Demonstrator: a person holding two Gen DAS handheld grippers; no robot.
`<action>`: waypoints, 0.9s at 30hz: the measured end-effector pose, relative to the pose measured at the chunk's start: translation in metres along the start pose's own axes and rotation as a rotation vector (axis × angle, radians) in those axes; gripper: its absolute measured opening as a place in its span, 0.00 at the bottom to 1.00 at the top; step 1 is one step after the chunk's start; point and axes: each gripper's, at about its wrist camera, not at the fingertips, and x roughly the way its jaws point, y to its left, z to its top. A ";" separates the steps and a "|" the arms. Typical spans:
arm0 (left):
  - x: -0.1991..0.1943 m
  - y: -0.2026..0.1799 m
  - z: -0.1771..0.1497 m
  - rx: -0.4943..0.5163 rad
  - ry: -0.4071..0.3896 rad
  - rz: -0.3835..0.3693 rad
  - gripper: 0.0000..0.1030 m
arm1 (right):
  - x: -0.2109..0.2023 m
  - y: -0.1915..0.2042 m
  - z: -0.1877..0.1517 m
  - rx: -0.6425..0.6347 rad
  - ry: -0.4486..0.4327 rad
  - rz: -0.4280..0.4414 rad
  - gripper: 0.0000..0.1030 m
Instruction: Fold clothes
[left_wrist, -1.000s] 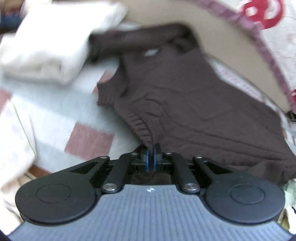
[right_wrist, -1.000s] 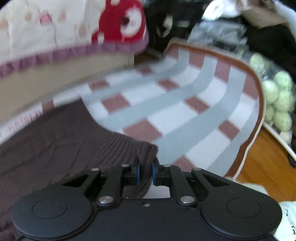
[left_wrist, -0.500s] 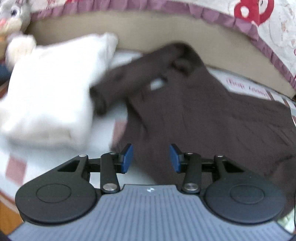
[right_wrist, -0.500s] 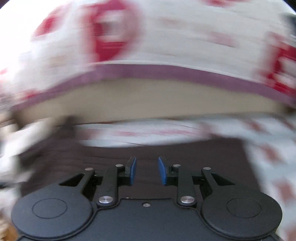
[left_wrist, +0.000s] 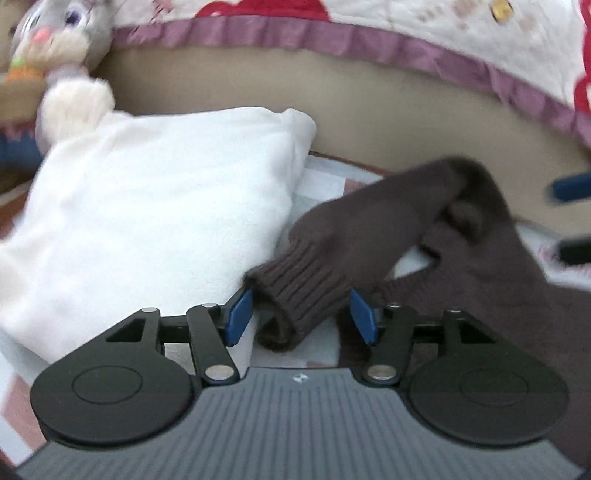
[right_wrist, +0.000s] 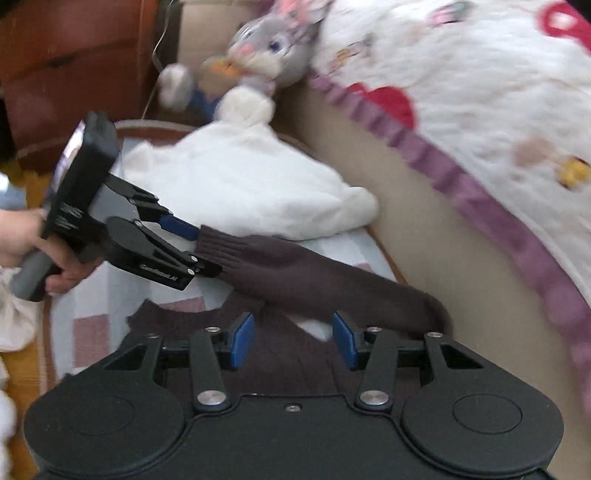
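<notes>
**A:** How many garments are there, and where?

**B:** Two. One brown knitted sweater lies spread on the checked blanket, its one visible sleeve stretched out toward a folded white garment that sits just beside it, against the beige bed side.

**A:** And the grippers?

**B:** Two again. The left gripper has its blue pads spread wide, with the ribbed cuff lying between them; the pads stand clear of the knit on both sides, so it is released, not pinching. The right wrist view shows the same thing from the side: the cuff end sits inside the parted fingers, and one hand grips that tool's handle.

**A:** The right one?

**B:** The right gripper is also spread open, hovering over the sweater's body near the neckline, holding nothing.

**A:** Anything else around?

**B:** One grey plush rabbit leaning at the head of the white garment, one white quilt with a purple frill and red patches hanging over the bed, and a wooden cabinet at the far left.

**A:** What can't you make out?

**B:** The sweater's second sleeve and its hem are cut off or hidden behind the gripper bodies. The quilt's pattern is blurred. In the left view, blurred dark shapes at the right edge are unreadable.
</notes>
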 end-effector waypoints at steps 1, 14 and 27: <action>0.003 0.002 0.002 -0.018 -0.002 -0.013 0.61 | 0.011 0.004 0.003 -0.026 0.002 0.011 0.51; -0.007 0.011 0.012 0.026 -0.028 -0.170 0.03 | 0.097 0.045 0.001 -0.367 -0.049 -0.048 0.57; -0.078 -0.021 0.038 0.088 -0.204 -0.393 0.03 | 0.081 0.051 0.002 -0.429 -0.240 -0.250 0.31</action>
